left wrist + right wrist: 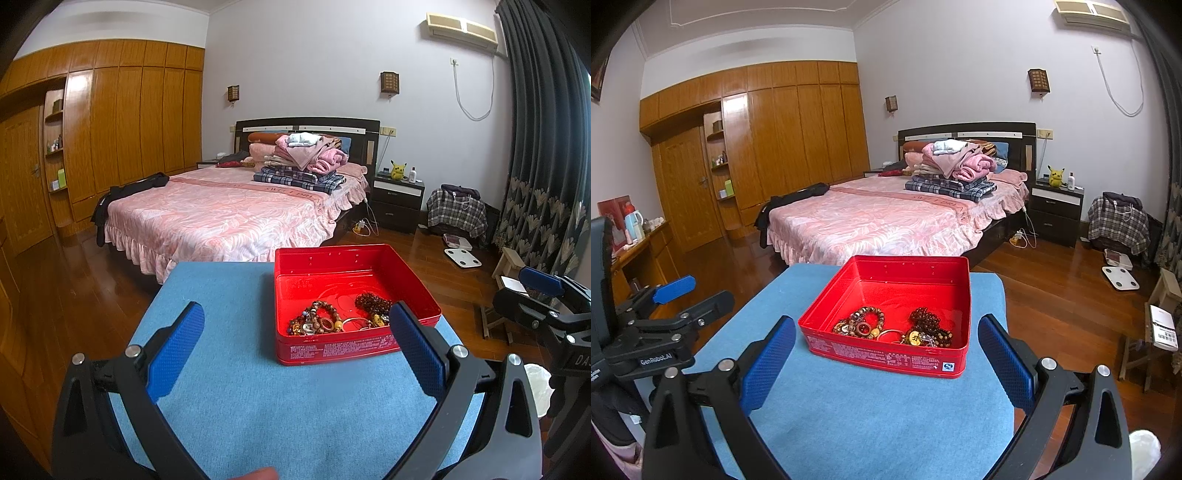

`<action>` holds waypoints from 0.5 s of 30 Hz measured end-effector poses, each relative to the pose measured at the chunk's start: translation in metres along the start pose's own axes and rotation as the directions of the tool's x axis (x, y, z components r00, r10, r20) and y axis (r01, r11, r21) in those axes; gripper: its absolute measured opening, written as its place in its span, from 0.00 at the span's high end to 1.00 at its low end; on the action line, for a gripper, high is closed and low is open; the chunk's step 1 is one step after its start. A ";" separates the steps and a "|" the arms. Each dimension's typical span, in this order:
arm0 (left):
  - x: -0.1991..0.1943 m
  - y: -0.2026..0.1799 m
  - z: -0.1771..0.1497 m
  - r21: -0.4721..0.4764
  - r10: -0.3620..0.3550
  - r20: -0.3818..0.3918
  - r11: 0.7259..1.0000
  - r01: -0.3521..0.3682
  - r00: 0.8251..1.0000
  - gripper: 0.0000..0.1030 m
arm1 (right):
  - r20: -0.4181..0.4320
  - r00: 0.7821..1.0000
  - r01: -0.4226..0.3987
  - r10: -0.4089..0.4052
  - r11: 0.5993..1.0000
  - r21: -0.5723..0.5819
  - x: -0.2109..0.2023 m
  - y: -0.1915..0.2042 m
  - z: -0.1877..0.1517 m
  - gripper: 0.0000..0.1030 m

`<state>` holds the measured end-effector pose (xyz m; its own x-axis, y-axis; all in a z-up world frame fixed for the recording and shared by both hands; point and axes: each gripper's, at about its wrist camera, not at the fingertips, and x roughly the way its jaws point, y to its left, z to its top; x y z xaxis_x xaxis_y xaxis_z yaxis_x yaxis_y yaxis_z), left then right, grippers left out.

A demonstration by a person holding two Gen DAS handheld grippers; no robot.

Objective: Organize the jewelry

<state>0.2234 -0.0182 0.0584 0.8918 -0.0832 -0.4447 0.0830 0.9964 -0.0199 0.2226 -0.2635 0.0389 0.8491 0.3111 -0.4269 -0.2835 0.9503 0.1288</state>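
While two hand-held grippers (295,343) (886,354) gape, one tin (846,345) holds bracelets (862,325).

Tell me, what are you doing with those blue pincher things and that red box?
A person holds a gripper in each hand, left gripper and right gripper, both open and empty, above a blue felt-covered table. On it sits an open red metal tin with a heap of beaded bracelets inside. Nothing is being touched now.

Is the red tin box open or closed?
Open: the red tin box has no lid on, and the bead jewelry inside shows.
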 end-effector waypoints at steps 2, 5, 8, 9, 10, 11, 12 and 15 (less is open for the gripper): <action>0.000 0.000 0.000 0.000 0.000 -0.001 1.000 0.000 1.000 0.06 | 0.002 1.000 -0.001 0.001 1.000 0.001 0.000 0.000 0.000 0.06; 0.000 0.000 0.000 0.000 0.000 0.000 1.000 0.000 1.000 0.06 | 0.002 1.000 0.000 0.000 1.000 0.001 0.000 0.001 0.000 0.06; 0.000 -0.001 0.000 0.001 0.000 0.000 1.000 0.000 1.000 0.06 | 0.001 1.000 0.000 0.000 1.000 0.001 0.000 0.001 0.000 0.06; 0.000 -0.001 0.000 0.001 0.001 0.000 1.000 -0.001 1.000 0.06 | 0.002 1.000 0.000 0.000 1.000 0.001 0.000 0.001 0.000 0.06; 0.000 0.000 0.001 0.002 0.001 -0.001 1.000 -0.001 1.000 0.06 | 0.001 1.000 0.000 0.000 1.000 0.001 0.000 0.001 0.000 0.06; 0.001 0.001 0.000 0.000 0.000 -0.001 1.000 0.000 1.000 0.06 | 0.001 1.000 0.000 0.000 1.000 0.001 0.000 0.001 0.000 0.06; 0.000 0.001 0.000 0.000 0.001 0.000 1.000 -0.001 1.000 0.06 | 0.001 1.000 0.000 0.000 1.000 0.001 0.000 0.001 0.000 0.06; 0.001 0.000 0.000 -0.001 0.001 0.000 1.000 -0.001 1.000 0.06 | -0.003 1.000 0.002 -0.002 1.000 0.001 0.001 -0.001 0.000 0.06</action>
<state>0.2238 -0.0177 0.0582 0.8917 -0.0826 -0.4450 0.0820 0.9964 -0.0206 0.2238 -0.2638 0.0379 0.8483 0.3094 -0.4298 -0.2817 0.9509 0.1285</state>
